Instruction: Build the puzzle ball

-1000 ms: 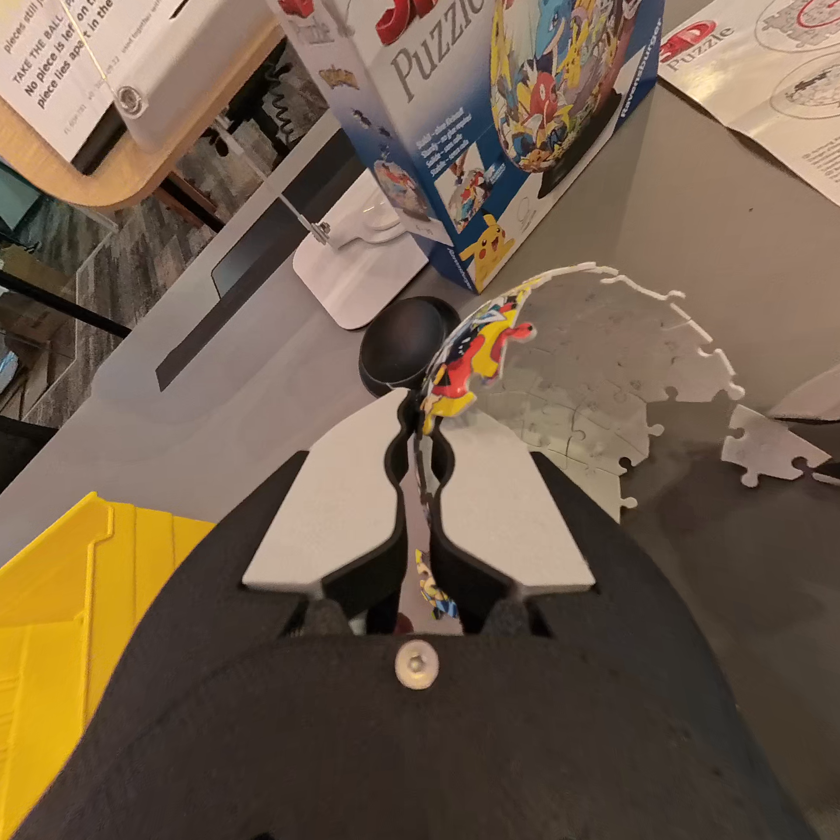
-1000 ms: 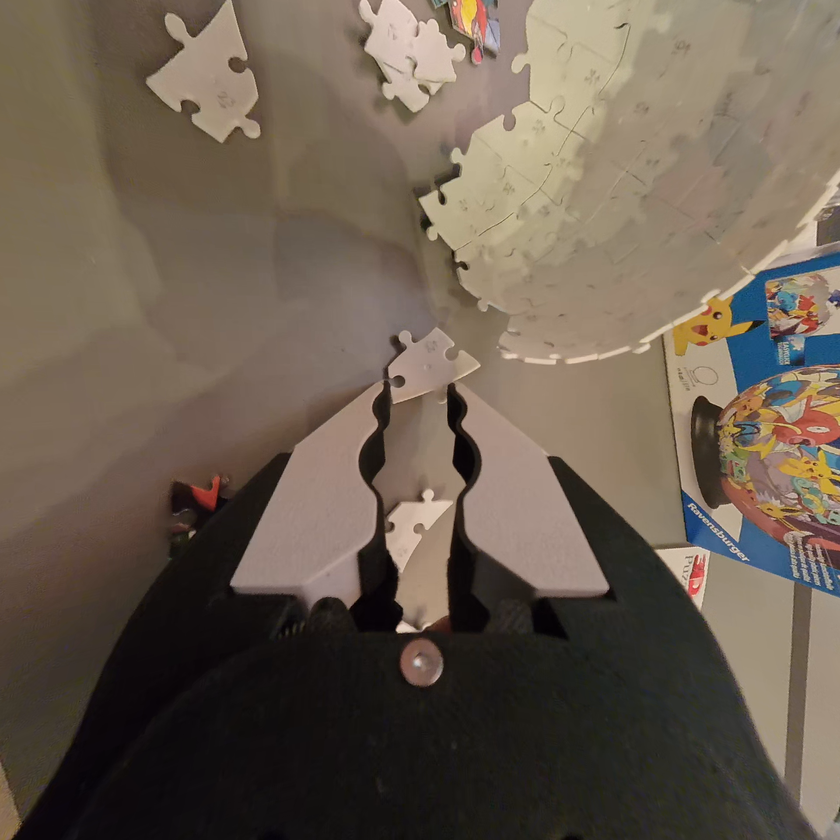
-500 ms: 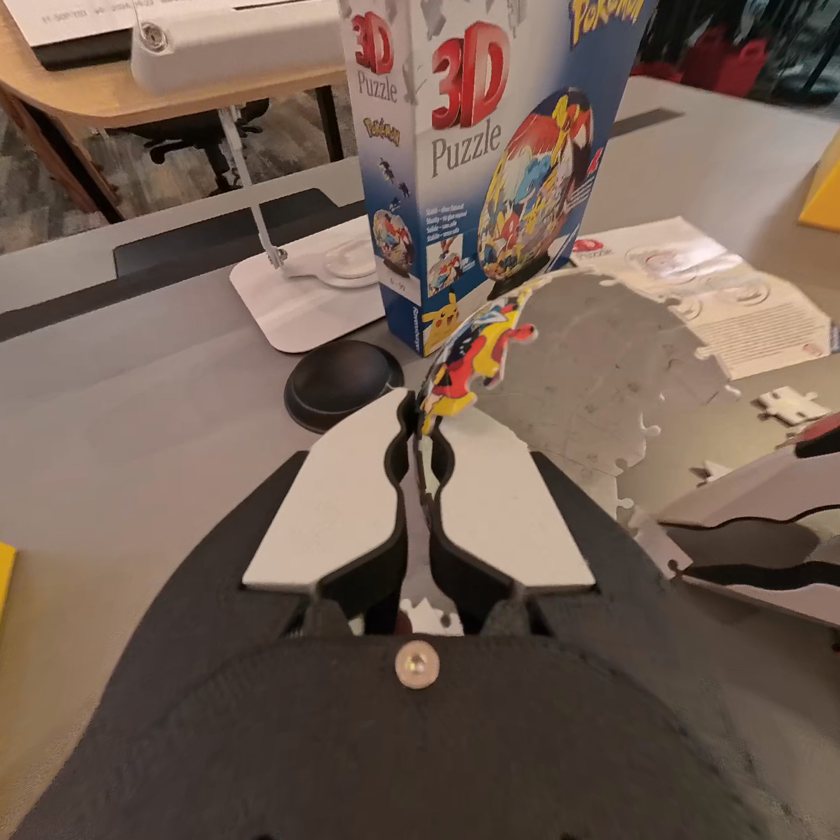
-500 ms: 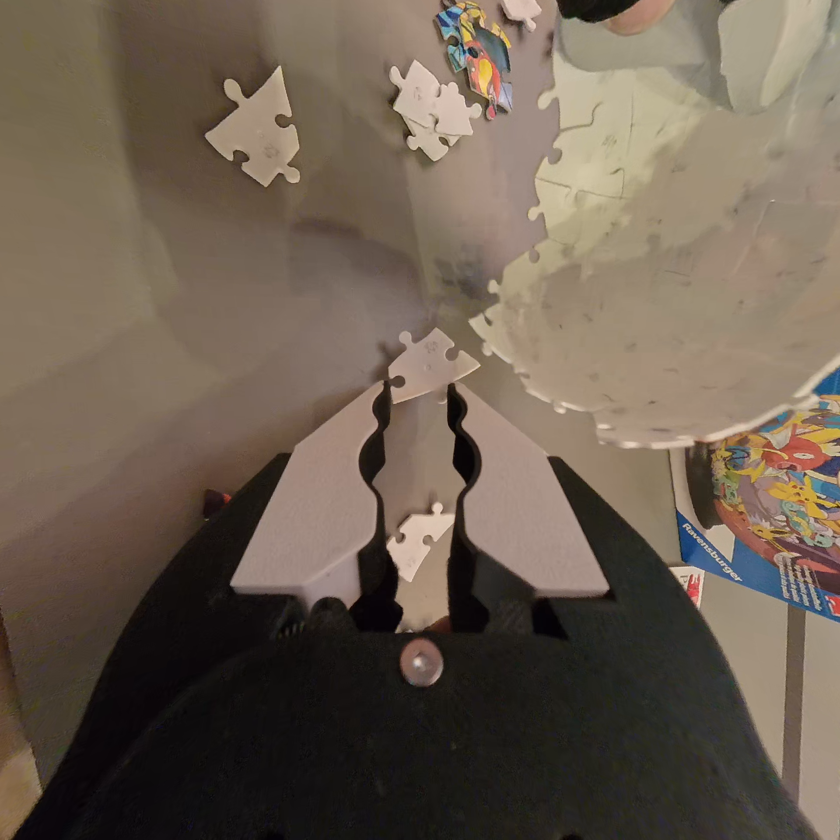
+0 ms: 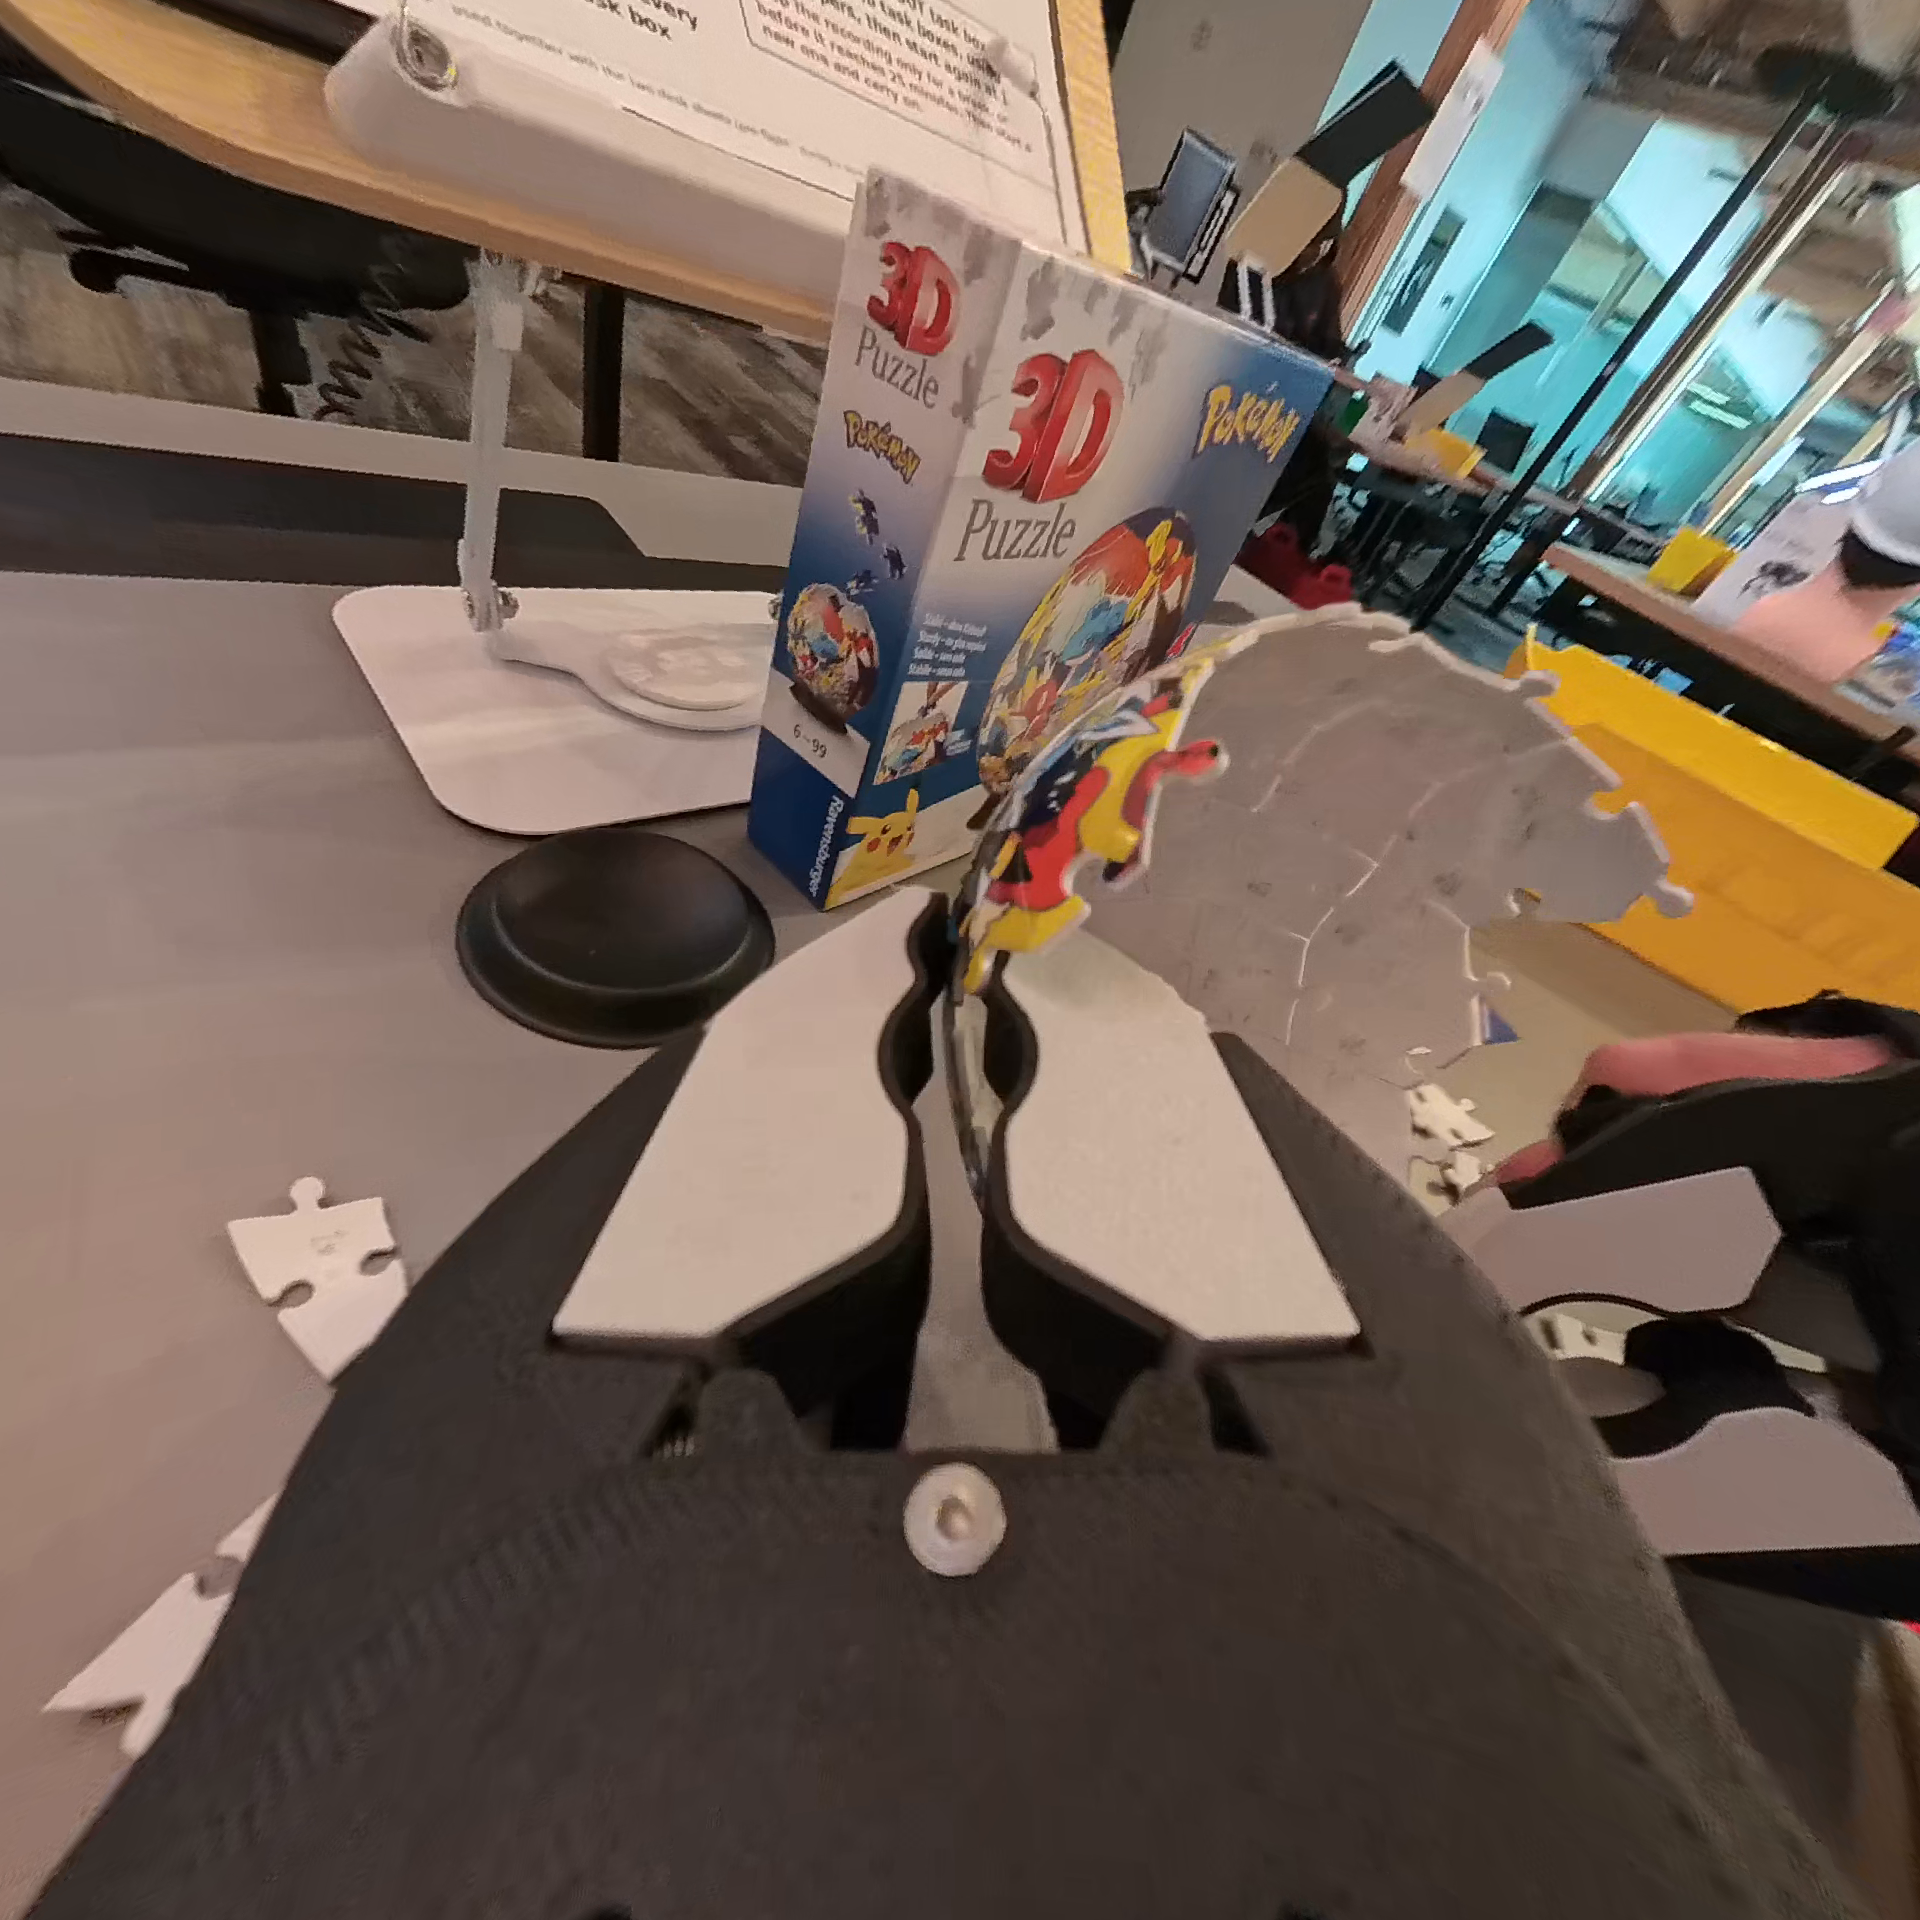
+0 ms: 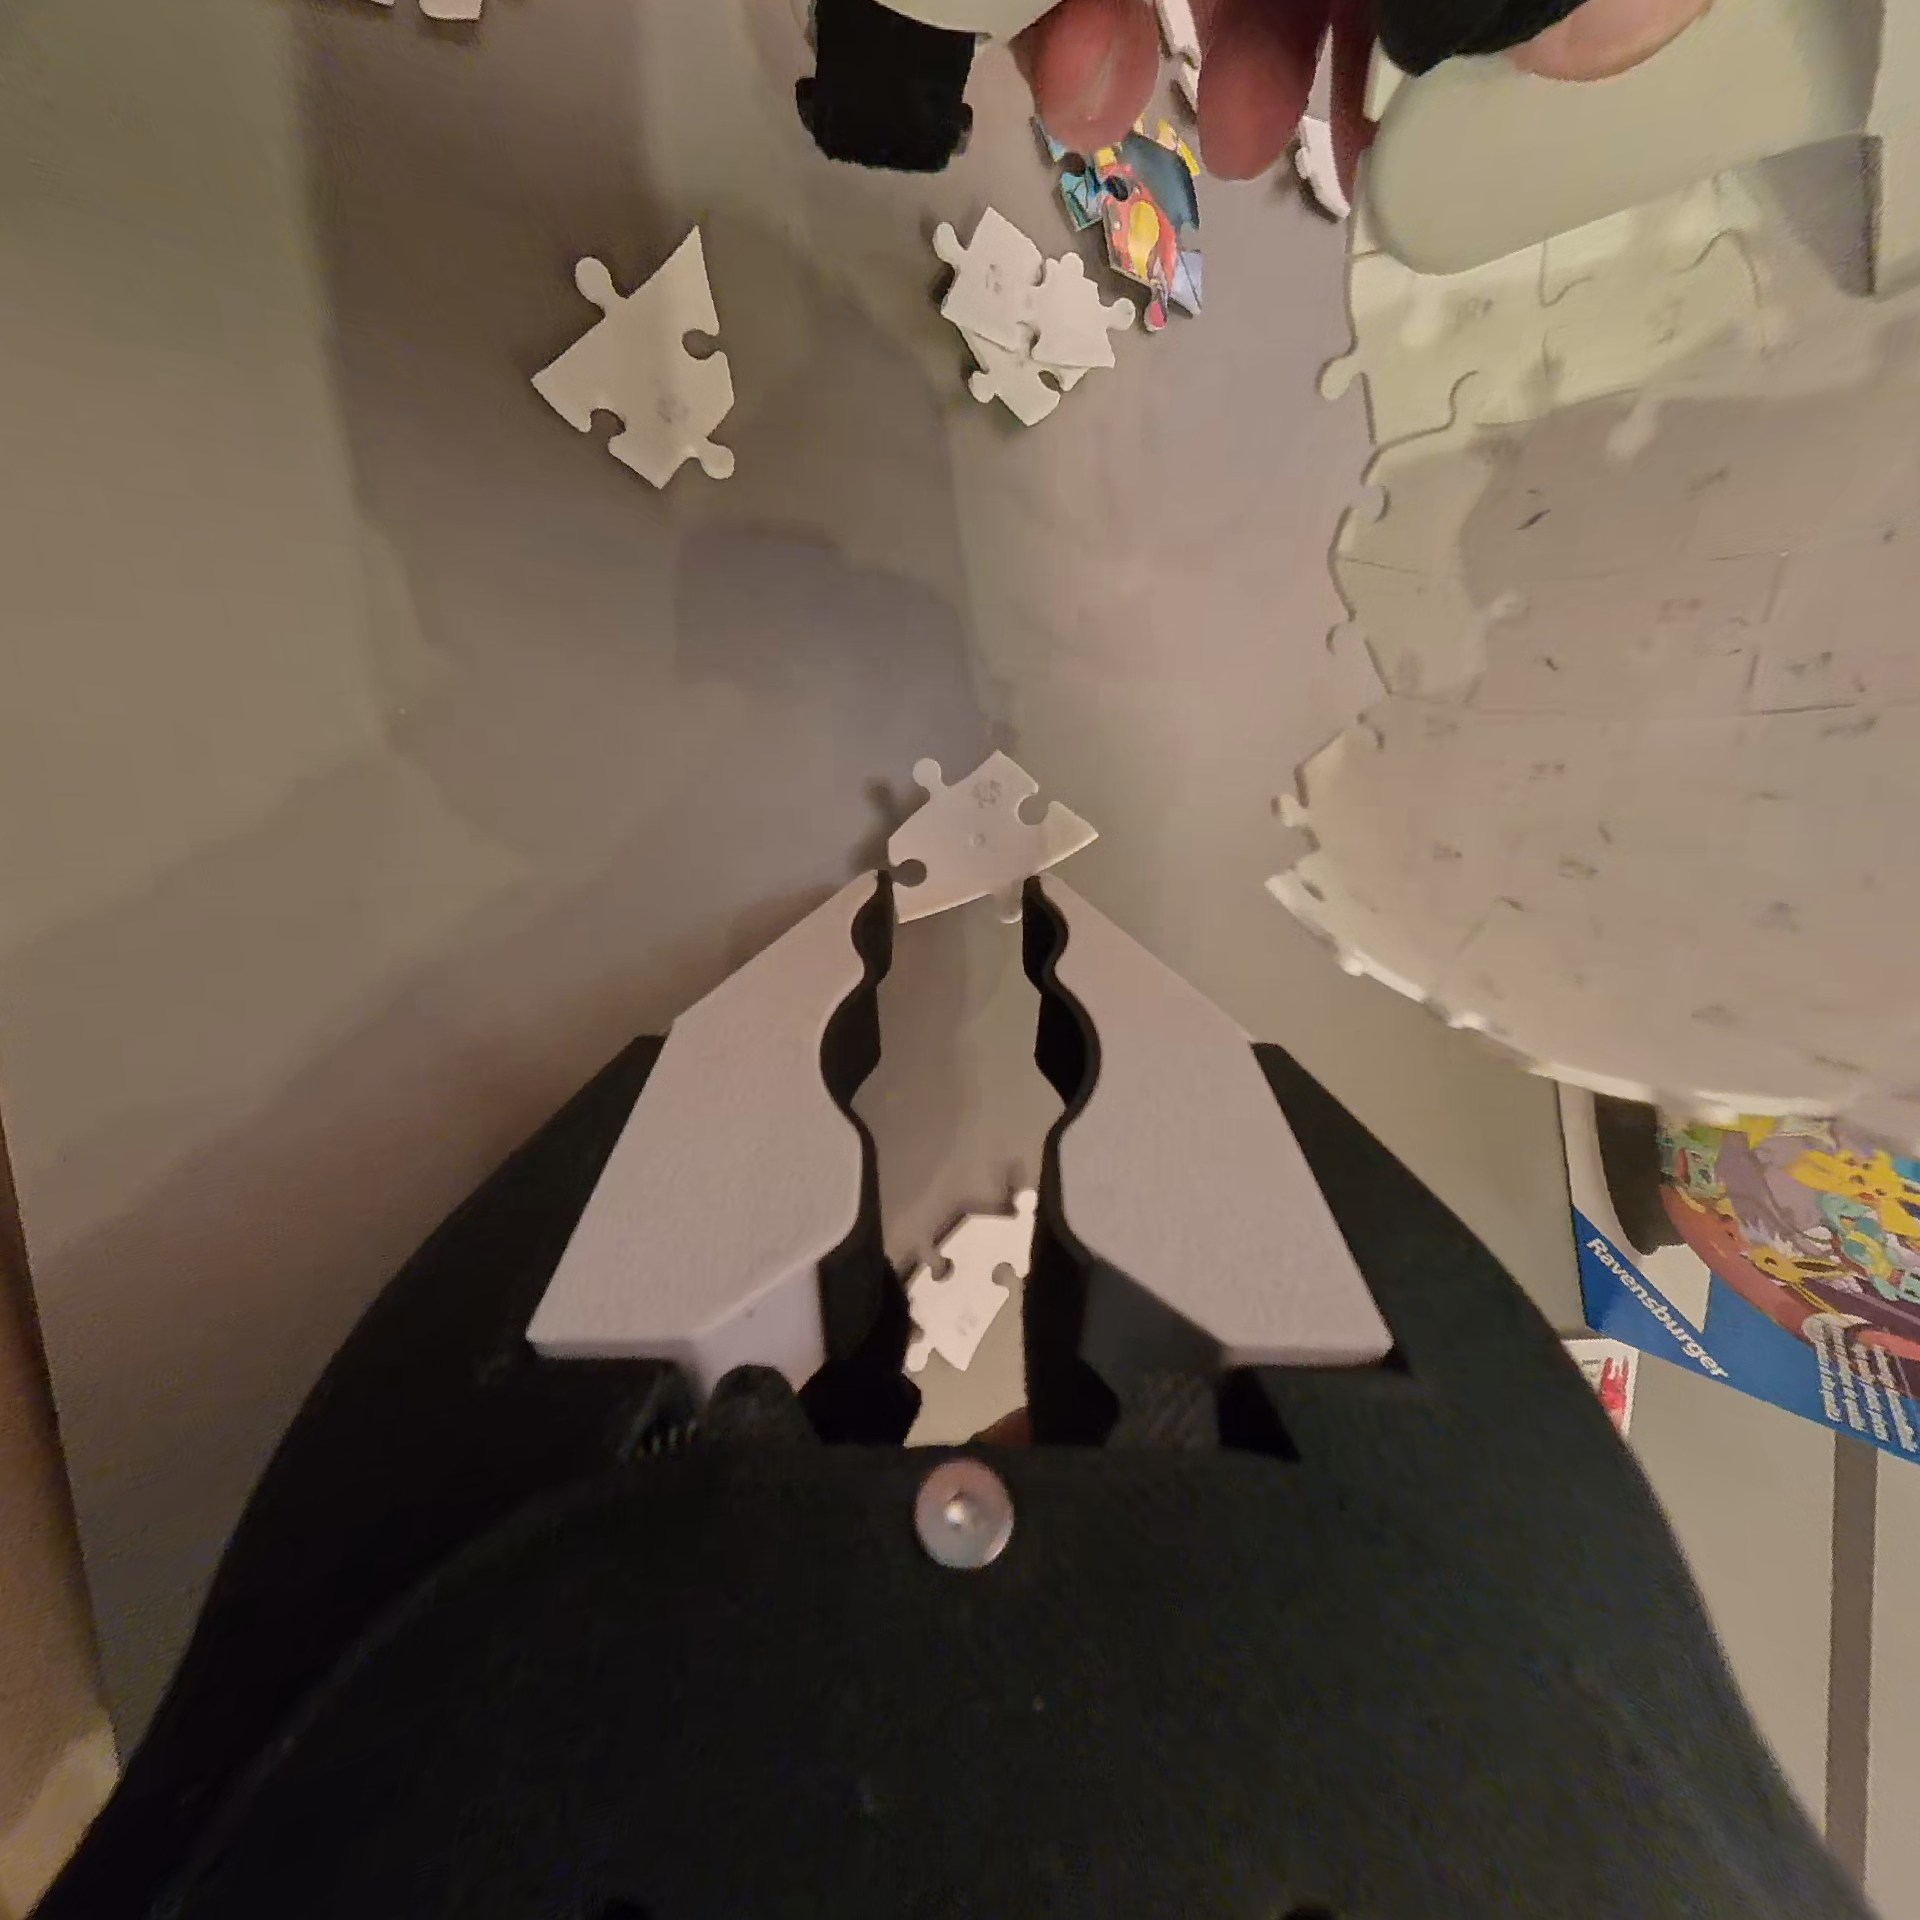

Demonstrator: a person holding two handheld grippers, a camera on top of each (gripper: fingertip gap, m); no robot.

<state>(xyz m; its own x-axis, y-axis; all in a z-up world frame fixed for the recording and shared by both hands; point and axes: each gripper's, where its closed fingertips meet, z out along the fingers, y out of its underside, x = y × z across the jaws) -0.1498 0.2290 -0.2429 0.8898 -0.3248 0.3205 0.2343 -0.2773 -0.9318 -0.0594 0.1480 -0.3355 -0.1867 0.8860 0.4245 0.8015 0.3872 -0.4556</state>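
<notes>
**Desk editor:** What is held, and where?

**Photographer:** The left hand-held gripper [image 5: 961, 940] is clenched on the rim of the half-built puzzle ball [image 5: 1351, 821], a curved shell of interlocked pieces raised above the grey desk [image 5: 208, 831], printed side outward, plain white inside. The right hand-held gripper [image 6: 956, 883] pinches a single white puzzle piece [image 6: 982, 836] at its tips, its jaws only narrowly parted around the piece's lower edge, just beside the shell's jagged rim.

**Desk editor:** How will the shell take handling?

**Photographer:** By the look of it, light and thin but stiff along its curve. The seams are the weak point: squeeze or twist near an open edge and pieces could pop apart. A grip on the rim across two or three locked pieces, as now, seems safest.

**Desk editor:** And the loose piece?

**Photographer:** Small, smooth, likely slippery. It is best held by an edge with its tabs left free to press in.

**Desk editor:** Surroundings?

**Photographer:** A black dome stand [image 5: 613, 935] and the puzzle box [image 5: 1018, 623] sit behind the shell, and loose pieces [image 6: 639, 369] lie scattered on the desk.
</notes>
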